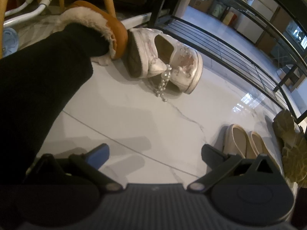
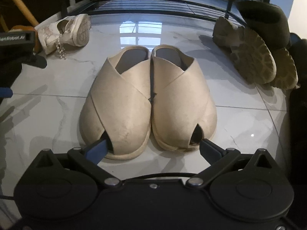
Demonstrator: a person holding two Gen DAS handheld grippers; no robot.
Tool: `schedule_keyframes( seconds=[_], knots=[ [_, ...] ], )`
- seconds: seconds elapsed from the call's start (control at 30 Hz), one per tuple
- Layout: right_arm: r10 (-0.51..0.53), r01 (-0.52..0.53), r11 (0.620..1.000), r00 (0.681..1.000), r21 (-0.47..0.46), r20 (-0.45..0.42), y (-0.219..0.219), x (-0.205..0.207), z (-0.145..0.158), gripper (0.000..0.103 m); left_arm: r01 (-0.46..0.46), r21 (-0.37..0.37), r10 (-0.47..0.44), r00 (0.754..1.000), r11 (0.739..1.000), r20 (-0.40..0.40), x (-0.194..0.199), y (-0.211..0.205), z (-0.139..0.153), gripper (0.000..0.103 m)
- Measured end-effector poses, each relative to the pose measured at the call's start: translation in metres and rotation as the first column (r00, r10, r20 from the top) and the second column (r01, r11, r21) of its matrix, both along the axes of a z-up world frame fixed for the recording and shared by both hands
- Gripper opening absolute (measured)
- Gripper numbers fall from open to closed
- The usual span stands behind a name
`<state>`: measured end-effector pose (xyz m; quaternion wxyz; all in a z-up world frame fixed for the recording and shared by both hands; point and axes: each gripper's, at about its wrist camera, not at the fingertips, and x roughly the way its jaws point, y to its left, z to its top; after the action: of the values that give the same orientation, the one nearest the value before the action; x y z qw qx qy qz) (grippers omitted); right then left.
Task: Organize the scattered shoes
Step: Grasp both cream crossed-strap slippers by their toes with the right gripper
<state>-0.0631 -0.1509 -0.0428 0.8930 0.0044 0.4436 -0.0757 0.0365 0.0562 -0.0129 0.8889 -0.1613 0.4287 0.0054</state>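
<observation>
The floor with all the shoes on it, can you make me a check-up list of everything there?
Surface: glossy white marble-look tile floor, with reflections.
Job's things: beige slip-on pair upright, side by side, touching; white pearl-trimmed sneakers tumbled together, one showing its sole; olive shoes tipped over, treaded soles showing.
Clutter: tan fleece-lined slipper with a black-clad leg in it, so it looks worn.
Grippers: right tool open, fingertips at the beige pair's toe openings; left tool open, holding nothing, above bare floor.
Cables: thin black cable across the right tool's body.
Surroundings: black metal shoe rack, wooden chair legs, cardboard boxes behind.
</observation>
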Motion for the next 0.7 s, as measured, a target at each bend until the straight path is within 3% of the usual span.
schedule_keyframes(
  seconds=[0.17, 0.4, 0.7],
  knots=[
    [0.066, -0.065, 0.997, 0.997, -0.036, 0.041, 0.004, 0.001, -0.001, 0.103, 0.004, 0.002, -0.004, 1.000, 1.000, -0.012, 0.000, -0.002, -0.002, 0.102],
    [0.044, -0.048, 0.997, 0.997, 0.056, 0.058, -0.013, 0.009, -0.005, 0.103, 0.003, 0.003, -0.003, 1.000, 1.000, -0.017, 0.000, -0.002, -0.004, 0.102],
    [0.038, -0.045, 0.997, 0.993, 0.064, 0.110, -0.015, 0.011, -0.010, 0.103, 0.000, -0.002, 0.000, 0.999, 1.000, -0.033, 0.002, -0.001, -0.007, 0.102]
  ],
)
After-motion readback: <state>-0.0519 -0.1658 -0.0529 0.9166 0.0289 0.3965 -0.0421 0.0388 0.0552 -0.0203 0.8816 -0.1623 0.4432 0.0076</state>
